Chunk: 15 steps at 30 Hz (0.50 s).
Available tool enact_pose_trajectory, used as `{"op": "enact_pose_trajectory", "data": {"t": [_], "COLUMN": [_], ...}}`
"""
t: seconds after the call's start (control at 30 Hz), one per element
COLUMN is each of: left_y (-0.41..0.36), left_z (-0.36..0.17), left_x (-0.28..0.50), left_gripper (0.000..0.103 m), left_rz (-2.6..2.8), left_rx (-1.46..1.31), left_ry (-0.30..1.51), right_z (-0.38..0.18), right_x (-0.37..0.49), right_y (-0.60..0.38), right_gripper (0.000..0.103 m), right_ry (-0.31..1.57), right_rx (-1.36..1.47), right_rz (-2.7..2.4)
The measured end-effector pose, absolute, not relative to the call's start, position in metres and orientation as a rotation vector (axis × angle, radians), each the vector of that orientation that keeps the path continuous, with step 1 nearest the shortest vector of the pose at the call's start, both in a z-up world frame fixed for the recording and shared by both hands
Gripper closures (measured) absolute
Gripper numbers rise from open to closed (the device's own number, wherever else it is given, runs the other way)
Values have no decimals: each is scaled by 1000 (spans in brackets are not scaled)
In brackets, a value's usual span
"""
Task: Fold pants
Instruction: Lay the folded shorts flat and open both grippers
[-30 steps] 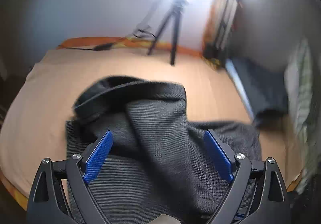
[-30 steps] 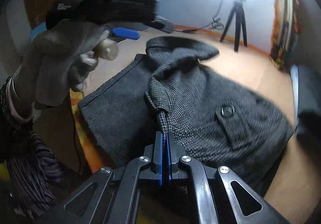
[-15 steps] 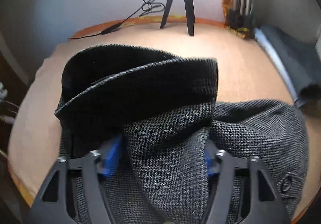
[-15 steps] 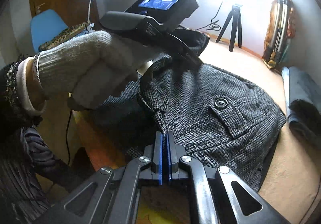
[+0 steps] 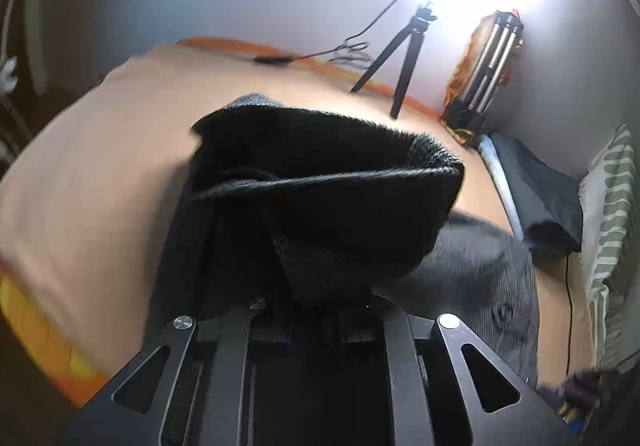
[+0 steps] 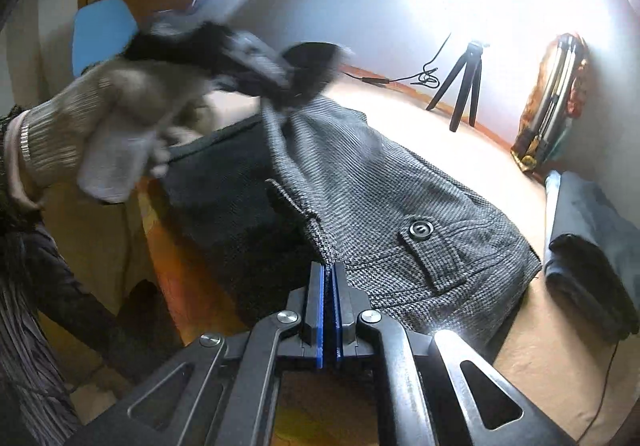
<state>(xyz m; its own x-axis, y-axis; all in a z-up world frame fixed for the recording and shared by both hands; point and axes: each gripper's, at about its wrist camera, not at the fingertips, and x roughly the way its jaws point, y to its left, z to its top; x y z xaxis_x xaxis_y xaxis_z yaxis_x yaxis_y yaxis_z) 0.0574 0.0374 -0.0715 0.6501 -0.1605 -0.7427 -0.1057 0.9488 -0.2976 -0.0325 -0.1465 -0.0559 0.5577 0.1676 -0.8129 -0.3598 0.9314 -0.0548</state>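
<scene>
Grey houndstooth weave covers the pants (image 6: 400, 202), which lie on the tan tabletop (image 6: 460, 150) near its front edge. Their long axis runs from my left gripper's side toward the far right of the right wrist view, where the flat part ends near a folded dark cloth (image 6: 588, 246). A flapped pocket with one dark button (image 6: 419, 230) faces up. No brand, label or writing can be read on the garment.

My left gripper (image 5: 320, 302) has just been closing and is now clenched on a dark raised fold of the pants, lifted off the table; the pads are hidden under the fabric. My gloved left hand (image 6: 116, 118) holds that tool, blurred. My right gripper (image 6: 329, 278) is clenched, blue pads together, pinching the fabric edge beside the pocket.
</scene>
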Motion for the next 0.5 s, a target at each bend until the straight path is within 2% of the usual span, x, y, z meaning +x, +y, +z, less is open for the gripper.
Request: {"op": "enact_pose_trajectory", "data": {"t": [0.07,0.13,0.17,0.2,0.5], "left_y": [46,53,57,59,82], "left_z": [-81,-89,-90,-91,-80], "left_x": [39,27,22,16,-10], "left_gripper": [89,80,71,70,69], "left_rz": [-27,-33,-25,-22,-3], "left_rx": [-346,-386,-391,-394,-372], "left_ry": [895,922,925,922,911], "right_z": [-58,-61,-63,-65,-66], "right_x": [-39,-43,-45,-47,-61], "right_y": [-145,-144,-144,-144,-144], "right_gripper": [102,102,102,102,102], "right_ry": [933,944,952,960,969], "right_rx": [-269,-298,-305,-311,-370], "right_rz": [315,320,324,327,322]}}
